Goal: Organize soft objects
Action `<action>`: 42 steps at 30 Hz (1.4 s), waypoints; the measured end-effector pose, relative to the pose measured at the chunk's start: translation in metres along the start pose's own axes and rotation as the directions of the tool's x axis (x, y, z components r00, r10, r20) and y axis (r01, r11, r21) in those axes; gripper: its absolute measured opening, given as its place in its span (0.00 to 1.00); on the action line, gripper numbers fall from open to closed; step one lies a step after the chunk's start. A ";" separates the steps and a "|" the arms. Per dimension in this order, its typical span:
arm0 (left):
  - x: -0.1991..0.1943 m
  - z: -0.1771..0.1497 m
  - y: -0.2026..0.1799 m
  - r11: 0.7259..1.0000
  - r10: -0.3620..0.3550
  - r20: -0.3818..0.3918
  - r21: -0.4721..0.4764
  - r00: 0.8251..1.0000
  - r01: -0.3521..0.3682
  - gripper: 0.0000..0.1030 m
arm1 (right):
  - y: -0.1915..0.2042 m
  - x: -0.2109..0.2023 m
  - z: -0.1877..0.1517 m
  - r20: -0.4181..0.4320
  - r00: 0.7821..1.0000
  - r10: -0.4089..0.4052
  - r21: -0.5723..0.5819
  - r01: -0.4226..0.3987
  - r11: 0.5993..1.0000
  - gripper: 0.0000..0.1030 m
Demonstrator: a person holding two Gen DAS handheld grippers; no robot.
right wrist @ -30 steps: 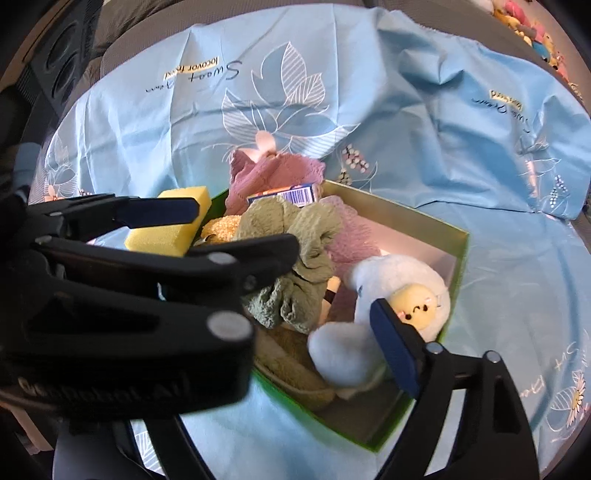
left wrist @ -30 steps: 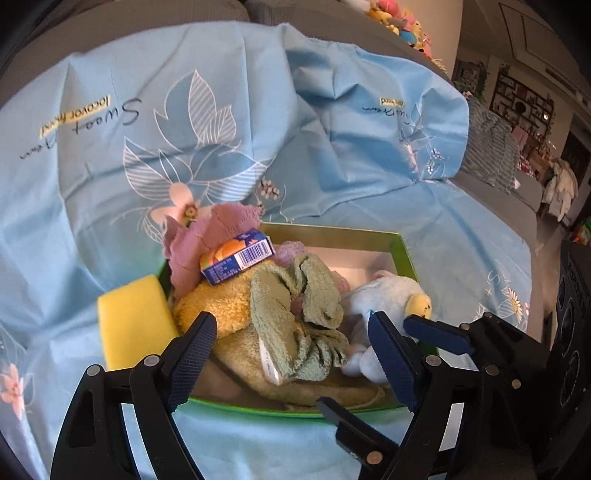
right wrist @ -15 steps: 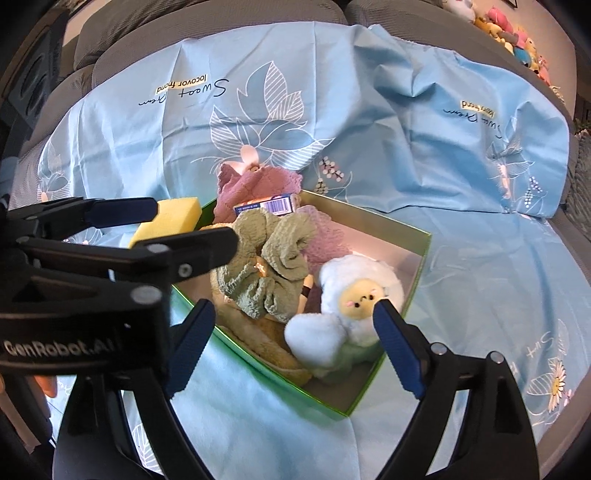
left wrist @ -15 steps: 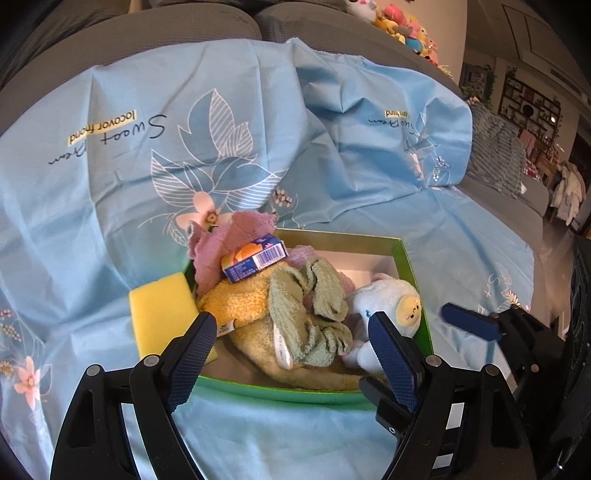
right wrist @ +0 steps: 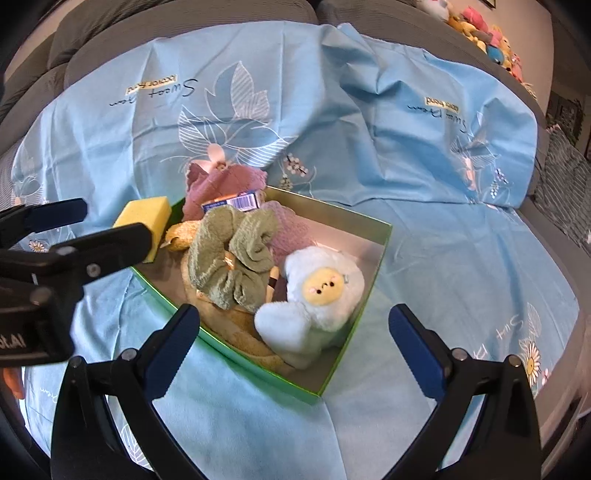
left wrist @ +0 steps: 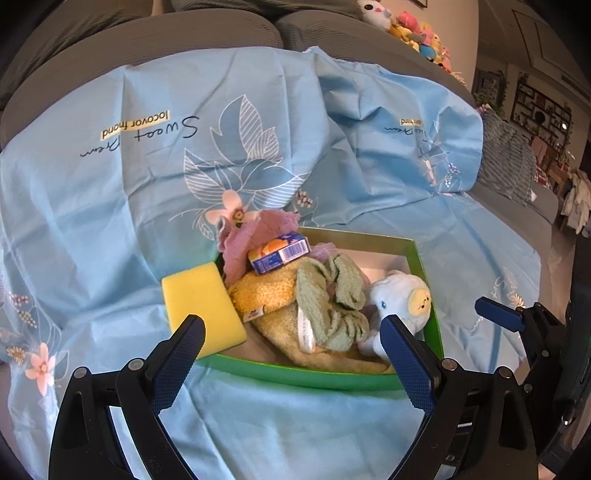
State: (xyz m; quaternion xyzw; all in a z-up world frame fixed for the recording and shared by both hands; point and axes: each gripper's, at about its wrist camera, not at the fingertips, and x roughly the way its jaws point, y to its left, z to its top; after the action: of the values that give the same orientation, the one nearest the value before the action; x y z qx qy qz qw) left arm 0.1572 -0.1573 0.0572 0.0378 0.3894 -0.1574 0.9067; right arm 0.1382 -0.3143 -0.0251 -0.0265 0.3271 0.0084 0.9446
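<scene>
A green box (left wrist: 317, 376) (right wrist: 373, 280) on the blue sheet holds a green cloth (left wrist: 328, 299) (right wrist: 229, 254), a tan towel (left wrist: 266, 291), a pink cloth (left wrist: 255, 236) (right wrist: 225, 181), a small blue carton (left wrist: 279, 253) (right wrist: 236, 201) and a light-blue plush (left wrist: 400, 299) (right wrist: 317, 295). A yellow sponge (left wrist: 201, 306) (right wrist: 146, 218) leans on the box's left edge. My left gripper (left wrist: 291, 358) is open and empty, in front of the box. My right gripper (right wrist: 295, 343) is open and empty, in front of the plush.
The blue printed sheet (left wrist: 155, 155) (right wrist: 443, 184) covers a grey sofa (left wrist: 184, 40). Plush toys (left wrist: 424, 33) line the sofa back at the far right. A striped cushion (left wrist: 509, 155) lies at the right. The left gripper shows at the left of the right wrist view (right wrist: 55, 236).
Both grippers have drawn back from the box, which now looks smaller and farther. The objects in the box have not moved.
</scene>
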 end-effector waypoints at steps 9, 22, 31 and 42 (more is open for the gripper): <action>0.001 -0.004 0.010 0.998 0.027 -0.046 -0.055 0.999 -0.030 0.99 | -0.002 0.002 0.002 -0.029 0.999 -0.030 0.044 0.031 0.999 0.99; 0.009 -0.005 0.016 0.994 0.057 -0.122 -0.084 0.991 -0.068 0.99 | -0.001 0.009 0.002 -0.052 0.998 -0.018 0.071 0.022 0.997 0.99; 0.018 -0.004 0.017 0.993 0.078 -0.146 -0.072 0.986 -0.089 0.99 | -0.006 0.017 0.005 -0.057 0.998 -0.029 0.077 0.033 0.996 0.99; 0.032 -0.002 0.019 0.990 0.110 -0.179 -0.063 0.978 -0.123 0.99 | -0.012 0.026 0.012 -0.072 0.997 -0.038 0.081 0.044 0.996 0.99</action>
State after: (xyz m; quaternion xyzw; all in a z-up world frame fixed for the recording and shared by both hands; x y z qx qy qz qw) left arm 0.1824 -0.1469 0.0323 0.0407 0.4704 -0.0854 0.8774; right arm 0.1666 -0.3254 -0.0314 0.0056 0.3594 -0.0256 0.9328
